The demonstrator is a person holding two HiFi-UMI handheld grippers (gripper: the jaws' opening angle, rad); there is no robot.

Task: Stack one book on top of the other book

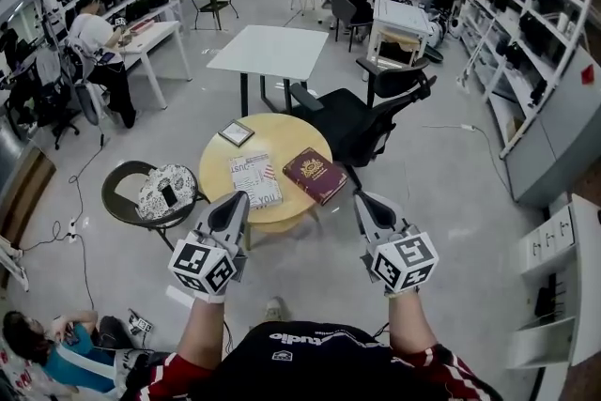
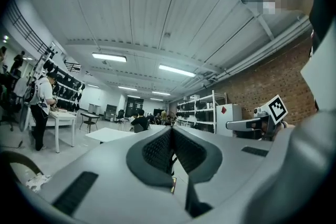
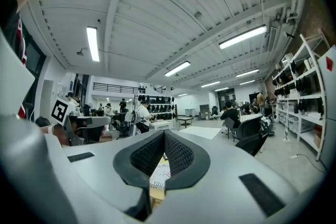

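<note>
Both grippers are held level short of the round tabletop point(image 1: 218, 166), and neither carries anything: the left gripper point(image 1: 238, 198) has its jaws together at the tips, and so does the right gripper point(image 1: 362, 199). The step in hand looks like the approach. The white book point(image 1: 255, 179) lies flat just ahead of the left gripper. The maroon book point(image 1: 315, 175) lies flat ahead of the right gripper and a little inward of it. The two books sit just beside each other; we cannot tell whether they touch. To do this well, we would first spread the jaws of the right gripper, then come in low at the maroon book's near corner, which lies close to the tabletop's rim and should offer an edge to bite. It looks like a thick hardcover with a gold emblem, likely stiff enough to lift by one side without sagging, though a smooth cover may slip, so we want a deep bite. The white book seems thinner and softer, with a printed paper cover, so it probably serves better as the base; the left gripper could steady it. The tabletop is pale, smooth wood, so a book may slide if nudged. A small dark frame point(image 1: 236, 133) lies beyond the white book, well clear of the work.
</note>
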